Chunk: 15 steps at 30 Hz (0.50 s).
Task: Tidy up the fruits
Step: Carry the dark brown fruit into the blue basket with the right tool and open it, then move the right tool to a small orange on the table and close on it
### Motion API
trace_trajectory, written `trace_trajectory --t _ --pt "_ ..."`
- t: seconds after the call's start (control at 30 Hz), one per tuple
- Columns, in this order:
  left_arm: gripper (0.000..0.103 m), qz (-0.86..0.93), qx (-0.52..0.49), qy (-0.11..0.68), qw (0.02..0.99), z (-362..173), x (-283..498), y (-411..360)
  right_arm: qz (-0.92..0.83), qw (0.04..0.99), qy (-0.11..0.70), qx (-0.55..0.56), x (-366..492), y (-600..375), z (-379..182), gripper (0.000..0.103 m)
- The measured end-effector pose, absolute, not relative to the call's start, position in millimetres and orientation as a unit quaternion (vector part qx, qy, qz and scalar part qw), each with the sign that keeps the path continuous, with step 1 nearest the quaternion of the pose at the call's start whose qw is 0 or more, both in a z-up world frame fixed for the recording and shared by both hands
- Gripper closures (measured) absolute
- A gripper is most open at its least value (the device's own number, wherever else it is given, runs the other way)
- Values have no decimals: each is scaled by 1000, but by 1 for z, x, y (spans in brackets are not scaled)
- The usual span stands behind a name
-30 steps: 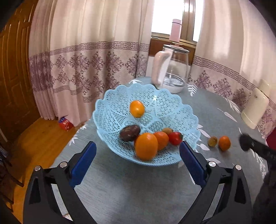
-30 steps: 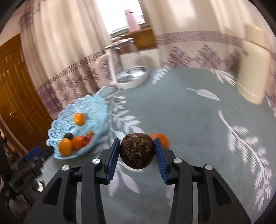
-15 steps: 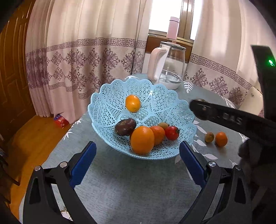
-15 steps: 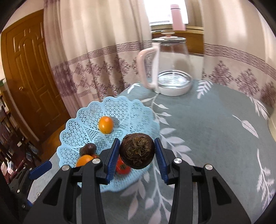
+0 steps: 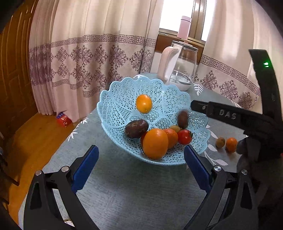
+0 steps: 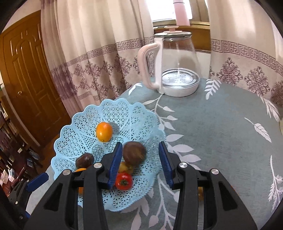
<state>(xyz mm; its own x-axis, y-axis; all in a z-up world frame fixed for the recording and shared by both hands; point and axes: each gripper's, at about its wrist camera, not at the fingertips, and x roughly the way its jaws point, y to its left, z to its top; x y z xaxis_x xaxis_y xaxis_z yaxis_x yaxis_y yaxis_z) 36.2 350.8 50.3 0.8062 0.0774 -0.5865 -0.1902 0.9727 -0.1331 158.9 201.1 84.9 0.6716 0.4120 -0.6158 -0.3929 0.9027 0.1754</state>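
Above the basket [image 6: 141,113], right gripper [image 6: 140,163] gapes wide.

Patterned curtains [image 5: 92,58] before a bright window [image 5: 176,16], wooden door [image 6: 30,74] at left, wood floor [image 5: 33,139] below, bookshelves [image 6: 10,141] nearby.

The right gripper [image 6: 140,163] is positioned above the blue basket [image 6: 84,122], jaws spread apart. A blurred brown fruit [image 6: 134,153] lies between the pads, apparently touching neither. A tomato [image 6: 123,181] and an orange [image 6: 104,131] rest in the basket.
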Motion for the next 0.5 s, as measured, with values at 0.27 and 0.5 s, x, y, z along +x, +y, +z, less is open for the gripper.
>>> trace_trajectory --t 0.27,0.5 --pt "5 68 -90 302 946 51 36 348 189 922 337 36 153 163 86 60" --pt "5 67 -87 300 948 52 35 347 147 927 340 61 152 122 82 60"
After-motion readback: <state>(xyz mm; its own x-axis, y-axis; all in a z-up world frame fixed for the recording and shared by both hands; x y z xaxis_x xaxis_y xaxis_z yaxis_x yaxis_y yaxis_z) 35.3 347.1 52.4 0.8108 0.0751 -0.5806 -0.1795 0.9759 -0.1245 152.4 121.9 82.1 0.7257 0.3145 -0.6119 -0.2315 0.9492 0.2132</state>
